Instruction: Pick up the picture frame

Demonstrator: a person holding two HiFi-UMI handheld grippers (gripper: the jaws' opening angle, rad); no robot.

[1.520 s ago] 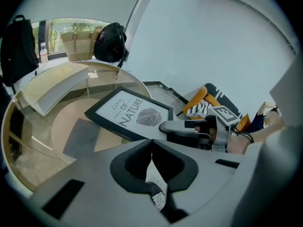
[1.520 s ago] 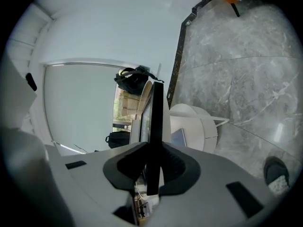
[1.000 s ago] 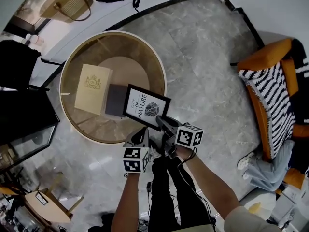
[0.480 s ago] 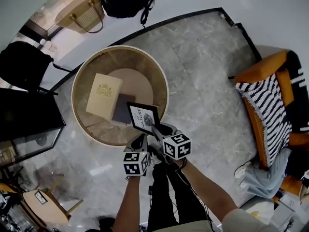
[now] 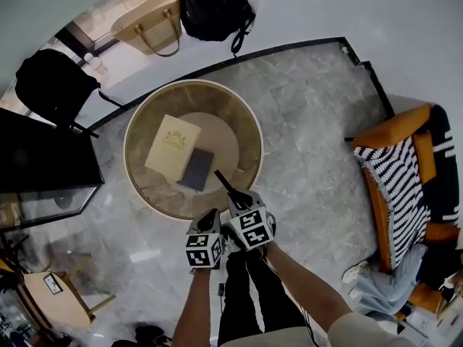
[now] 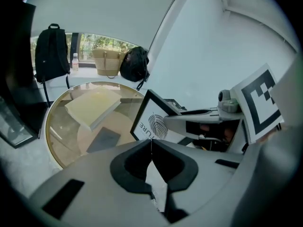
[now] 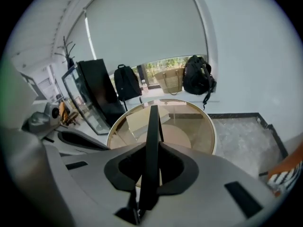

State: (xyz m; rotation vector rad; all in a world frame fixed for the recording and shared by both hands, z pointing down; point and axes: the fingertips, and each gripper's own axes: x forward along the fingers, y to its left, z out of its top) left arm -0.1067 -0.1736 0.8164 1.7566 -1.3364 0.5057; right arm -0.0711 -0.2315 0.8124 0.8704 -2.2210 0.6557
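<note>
The picture frame (image 6: pixel 147 122) has a black border round a white print bearing a dark leaf motif and dark lettering. The round table (image 5: pixel 235 125) has a cream-gold rim and a brownish tinted glass top. The box (image 5: pixel 172 147) is pale cream with a gold crest, the notebook (image 5: pixel 197 168) dark grey. The floor (image 5: pixel 311 114) is grey veined marble. The armchair (image 5: pixel 394 125) is orange, its throw (image 5: pixel 401 186) striped black and white. The woven handbag (image 5: pixel 150 26) is tan, the backpack (image 5: pixel 213 6) black
</note>
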